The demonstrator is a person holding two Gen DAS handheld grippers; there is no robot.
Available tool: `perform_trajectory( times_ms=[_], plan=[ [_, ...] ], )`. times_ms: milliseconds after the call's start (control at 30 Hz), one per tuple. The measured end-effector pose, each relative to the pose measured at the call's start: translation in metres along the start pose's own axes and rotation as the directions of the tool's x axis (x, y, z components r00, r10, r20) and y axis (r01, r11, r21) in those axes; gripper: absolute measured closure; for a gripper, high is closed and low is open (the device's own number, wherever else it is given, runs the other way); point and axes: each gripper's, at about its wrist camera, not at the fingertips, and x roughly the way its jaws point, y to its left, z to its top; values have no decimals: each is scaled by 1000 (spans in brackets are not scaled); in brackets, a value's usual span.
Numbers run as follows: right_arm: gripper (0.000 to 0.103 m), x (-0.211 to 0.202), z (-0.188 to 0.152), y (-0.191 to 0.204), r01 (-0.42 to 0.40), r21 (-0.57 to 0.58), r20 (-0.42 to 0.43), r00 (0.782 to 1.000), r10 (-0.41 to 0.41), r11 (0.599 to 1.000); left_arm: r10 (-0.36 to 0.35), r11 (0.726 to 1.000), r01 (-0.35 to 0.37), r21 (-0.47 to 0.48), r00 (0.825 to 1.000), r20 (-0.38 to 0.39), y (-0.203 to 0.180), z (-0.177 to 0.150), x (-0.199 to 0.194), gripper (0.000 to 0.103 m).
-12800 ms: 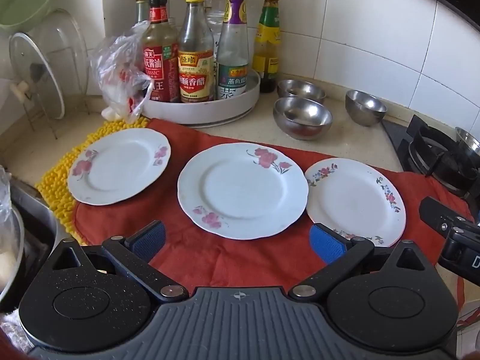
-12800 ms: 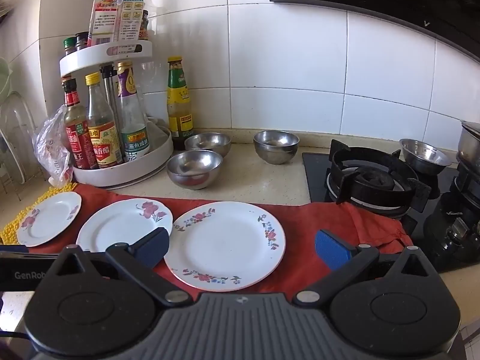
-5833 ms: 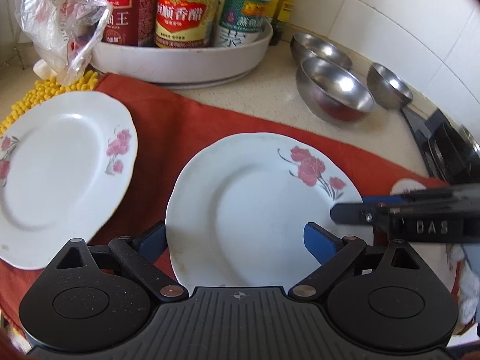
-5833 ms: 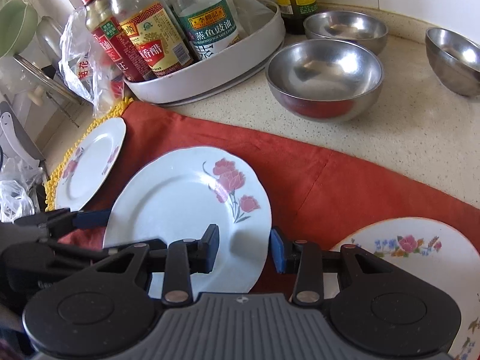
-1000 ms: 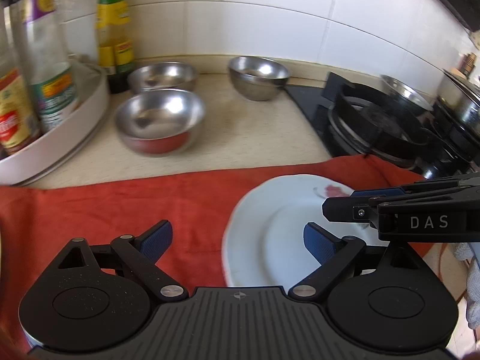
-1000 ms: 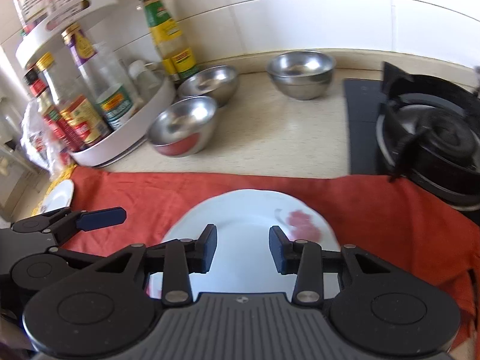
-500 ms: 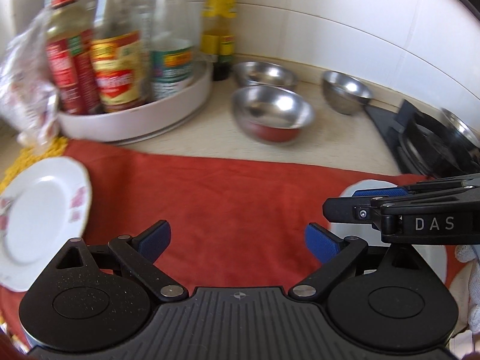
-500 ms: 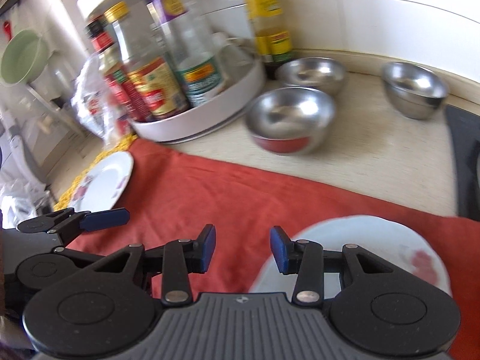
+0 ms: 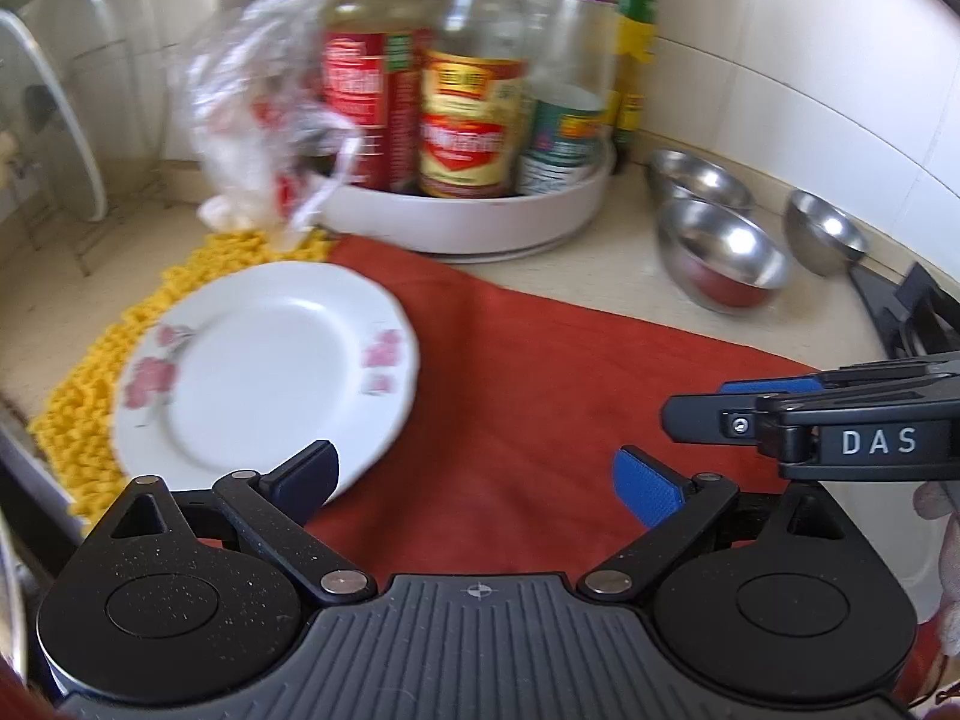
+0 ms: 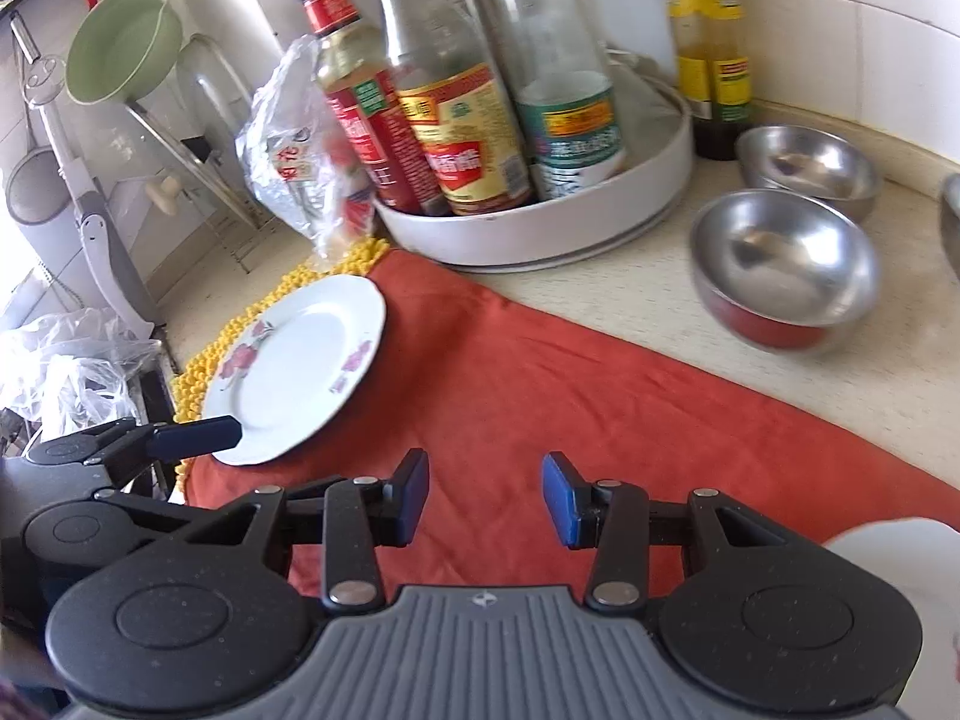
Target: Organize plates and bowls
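A small white plate with pink flowers lies half on the red cloth, half on the yellow mat. My left gripper hovers just right of the plate's near edge. Its jaws are opening wide with nothing between them. My right gripper is over bare red cloth, its jaws partly apart and empty. Part of another white plate shows at the lower right. Steel bowls stand on the counter behind the cloth.
A white turntable of sauce bottles and a plastic bag stand right behind the small plate. A glass lid in a rack is at the far left. The stove is at the right.
Both grippers have swung left across the red cloth. The large plate that was under them slid off to the right, and the small flowered plate came into view on the left.
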Motion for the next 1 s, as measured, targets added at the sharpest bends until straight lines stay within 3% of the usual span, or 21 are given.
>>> perform_trajectory(
  times_ms=[400,633,1000],
  plan=[
    [59,36,12,31,-25,-18,-38,999,24,1000,102,991,-98,-88,994,38,73,17,-6,3],
    [58,65,28,43,-23,8,-48,999,24,1000,164,978,-162,-135,986,5,124,21,7,2],
    [58,105,40,61,-44,49,-94,994,48,998,151,979,-157,-133,987,-54,151,22,29,5]
  ],
)
